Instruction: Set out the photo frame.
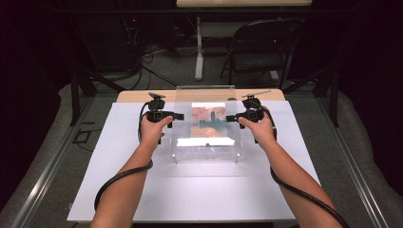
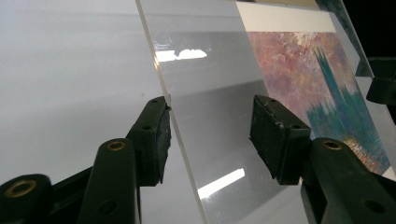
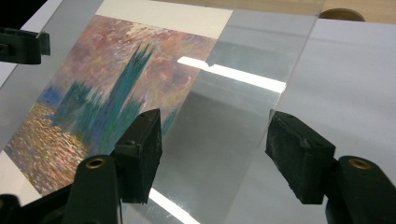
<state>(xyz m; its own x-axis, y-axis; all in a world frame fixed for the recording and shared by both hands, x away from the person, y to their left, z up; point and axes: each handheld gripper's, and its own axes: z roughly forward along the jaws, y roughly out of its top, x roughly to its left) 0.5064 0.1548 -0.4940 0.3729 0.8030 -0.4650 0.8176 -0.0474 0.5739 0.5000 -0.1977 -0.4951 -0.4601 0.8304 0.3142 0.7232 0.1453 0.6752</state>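
Clear acrylic sheet (image 1: 207,142) lying over a painted print (image 1: 207,121) at mid-table, on the white table cover (image 1: 119,190); near edge catching a bright reflection.

Left gripper (image 1: 178,116) at the sheet's left edge, right gripper (image 1: 230,118) at its right edge — one on each side, roughly level with the print's middle.

In the left gripper view, left gripper (image 2: 210,135) straddling the sheet's edge (image 2: 168,116): one pad just beside or touching the edge, the other standing clear over the sheet's face. Jaws apart, not clamped. Contact at the near pad not certain.

In the right gripper view, right gripper (image 3: 215,149) likewise straddling the opposite edge: one pad over the clear margin beside the print (image 3: 93,107), the other out over the white cover. Jaws wide, nothing pinched.

Print showing reddish sky above blue-green towers, white border at both ends.

Both forearms entering from the near side, angled inward, hands wrapped around the gripper bodies, grippers pointing toward each other across the sheet. Cables trailing back along each arm — left one looping wide on the cover.
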